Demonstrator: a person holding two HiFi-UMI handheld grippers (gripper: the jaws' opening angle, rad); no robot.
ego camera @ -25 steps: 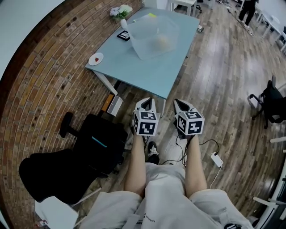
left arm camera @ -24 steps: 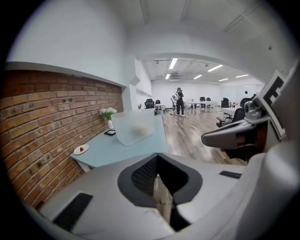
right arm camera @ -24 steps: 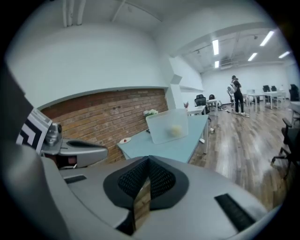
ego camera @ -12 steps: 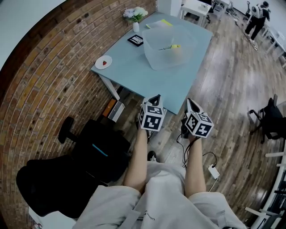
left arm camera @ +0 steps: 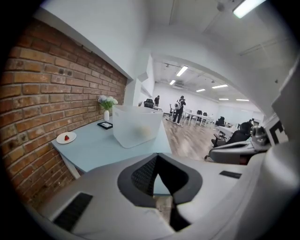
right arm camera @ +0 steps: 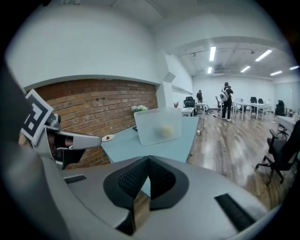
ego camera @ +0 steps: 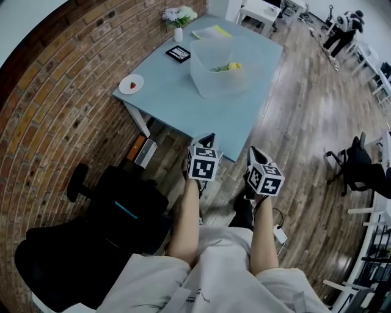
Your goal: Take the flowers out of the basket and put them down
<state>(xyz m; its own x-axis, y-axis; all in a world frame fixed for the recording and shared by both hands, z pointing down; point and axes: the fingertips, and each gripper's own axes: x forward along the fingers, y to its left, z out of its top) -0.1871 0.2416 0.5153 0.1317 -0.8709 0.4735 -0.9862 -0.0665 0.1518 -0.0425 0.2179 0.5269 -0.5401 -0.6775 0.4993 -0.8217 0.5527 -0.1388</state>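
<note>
A translucent plastic basket (ego camera: 223, 64) stands on the light-blue table (ego camera: 165, 101), with a yellow flower (ego camera: 230, 66) and its green stem inside. In both gripper views the basket (left arm camera: 136, 125) (right arm camera: 158, 125) lies ahead, and the flower (right arm camera: 165, 130) shows only as a pale yellow blur through its wall. My left gripper (ego camera: 208, 140) and right gripper (ego camera: 253, 152) hang side by side short of the table's near edge, well away from the basket. Both are shut with nothing in them, the left gripper (left arm camera: 156, 158) and right gripper (right arm camera: 148, 161) each with pads meeting.
On the table are a white plate with a strawberry (ego camera: 131, 84), a black card (ego camera: 178, 54), a small vase of flowers (ego camera: 177, 17) and a yellow-green sheet (ego camera: 212, 32). A black office chair (ego camera: 125, 205) stands at my left, a brick wall (ego camera: 55, 92) behind it. A person (ego camera: 342, 24) stands far off.
The view has swung, and the table and basket now sit a little further left in it. Both grippers stay shut, side by side, short of the table edge.
</note>
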